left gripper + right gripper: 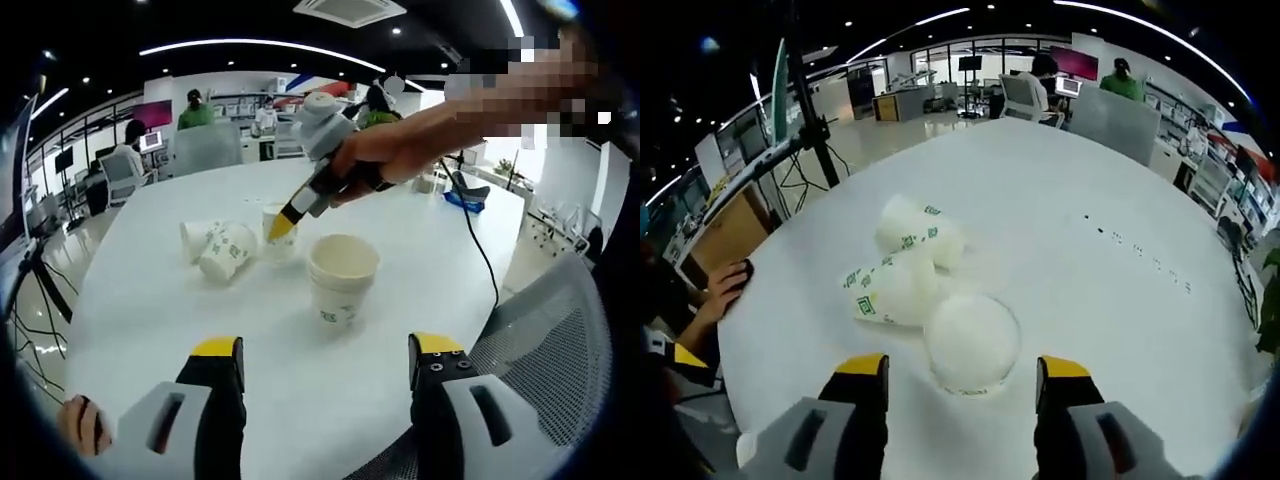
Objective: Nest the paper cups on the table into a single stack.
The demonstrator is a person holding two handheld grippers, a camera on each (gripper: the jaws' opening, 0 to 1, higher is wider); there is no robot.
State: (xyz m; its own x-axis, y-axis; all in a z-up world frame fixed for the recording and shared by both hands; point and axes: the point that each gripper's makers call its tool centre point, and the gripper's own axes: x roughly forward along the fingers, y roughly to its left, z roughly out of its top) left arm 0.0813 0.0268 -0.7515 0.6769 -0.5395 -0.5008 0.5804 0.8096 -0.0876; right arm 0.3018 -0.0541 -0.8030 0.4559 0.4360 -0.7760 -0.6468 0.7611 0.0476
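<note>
Two paper cups [902, 262] on sides; upright cup [972, 342] mouth-up between spread right gripper [962, 385] jaws. Left gripper [326, 357] jaws spread, nothing held; stacked cups [341, 280] ahead.

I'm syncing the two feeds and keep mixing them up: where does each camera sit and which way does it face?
Left gripper view: rides on the left claw, looks across the white table at an upright cup stack and toppled cups; the right claw, held in a hand, reaches in.
Right gripper view: rides on the right claw, looks steeply down at an upright cup and two toppled cups.
Shared: table, toppled cups, that upright cup.
</note>
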